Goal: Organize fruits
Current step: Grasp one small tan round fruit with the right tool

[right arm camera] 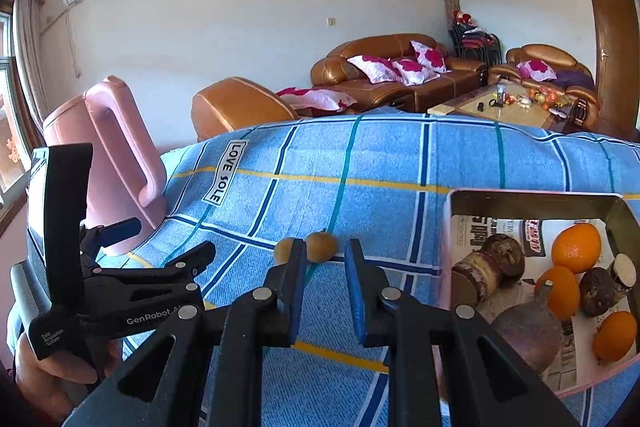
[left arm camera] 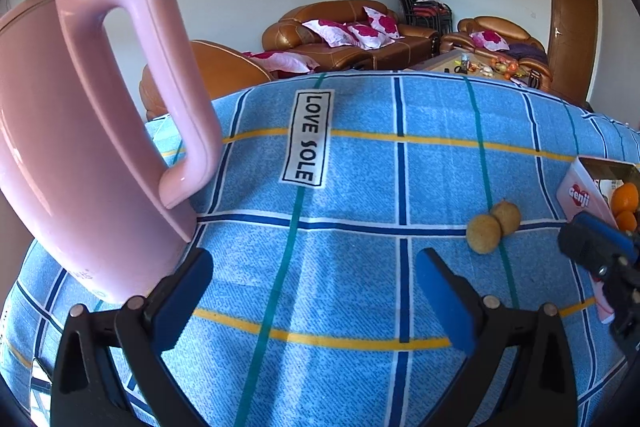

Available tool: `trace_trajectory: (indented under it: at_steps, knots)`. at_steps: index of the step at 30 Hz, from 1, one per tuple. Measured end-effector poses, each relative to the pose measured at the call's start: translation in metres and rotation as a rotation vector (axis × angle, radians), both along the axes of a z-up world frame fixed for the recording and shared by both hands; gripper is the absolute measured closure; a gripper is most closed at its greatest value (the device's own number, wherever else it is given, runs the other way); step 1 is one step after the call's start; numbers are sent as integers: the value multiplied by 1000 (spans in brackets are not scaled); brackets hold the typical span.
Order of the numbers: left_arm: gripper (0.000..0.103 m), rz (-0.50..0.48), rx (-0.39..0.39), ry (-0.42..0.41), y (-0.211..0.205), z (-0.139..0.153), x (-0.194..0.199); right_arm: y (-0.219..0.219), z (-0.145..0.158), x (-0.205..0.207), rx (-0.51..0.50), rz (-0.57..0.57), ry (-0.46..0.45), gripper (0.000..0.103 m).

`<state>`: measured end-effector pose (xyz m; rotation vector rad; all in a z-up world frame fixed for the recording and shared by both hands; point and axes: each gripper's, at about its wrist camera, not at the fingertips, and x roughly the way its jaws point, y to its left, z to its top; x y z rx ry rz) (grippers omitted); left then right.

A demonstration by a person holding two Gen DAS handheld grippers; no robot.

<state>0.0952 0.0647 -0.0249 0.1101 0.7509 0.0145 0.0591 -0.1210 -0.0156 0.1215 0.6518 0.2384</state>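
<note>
Two small yellow-brown round fruits [left arm camera: 494, 227] [right arm camera: 308, 247] lie side by side on the blue checked cloth [left arm camera: 360, 167]. In the right wrist view my right gripper [right arm camera: 325, 257] hovers just short of them, jaws drawn close together with nothing between the blue pads. A metal tin [right arm camera: 532, 201] lined with newspaper sits to its right, holding oranges [right arm camera: 576, 247] and brown root-like pieces [right arm camera: 488, 267]. My left gripper [left arm camera: 314, 261] stands wide open over bare cloth, left of the fruits. The right gripper [left arm camera: 592, 247] shows at the left wrist view's right edge, beside the tin [left arm camera: 580, 187].
A tall pink kettle [left arm camera: 80, 147] [right arm camera: 112, 163] stands on the cloth at the left, close to the left gripper [right arm camera: 168, 243]. A hand [right arm camera: 48, 367] grips that tool. Brown sofas [right arm camera: 392, 67] and a cluttered coffee table [right arm camera: 504, 107] lie beyond the far edge.
</note>
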Motion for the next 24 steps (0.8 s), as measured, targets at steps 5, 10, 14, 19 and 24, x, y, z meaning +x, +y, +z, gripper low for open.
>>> trace_trajectory:
  at_steps: [5,10,14,19,24]
  knots:
    - [0,21,-12,26,4,-3,4,16,-18,26,-81,23,116,79]
    - [0,15,-19,34,4,-4,6,17,-31,57,-68,33,210,79]
    - [0,14,-16,38,3,-5,6,24,-33,77,-68,41,225,79]
    - [0,9,-5,42,1,-6,8,32,-32,81,-110,49,220,79]
    - [0,12,-8,39,1,-6,9,18,-25,72,-37,46,170,88]
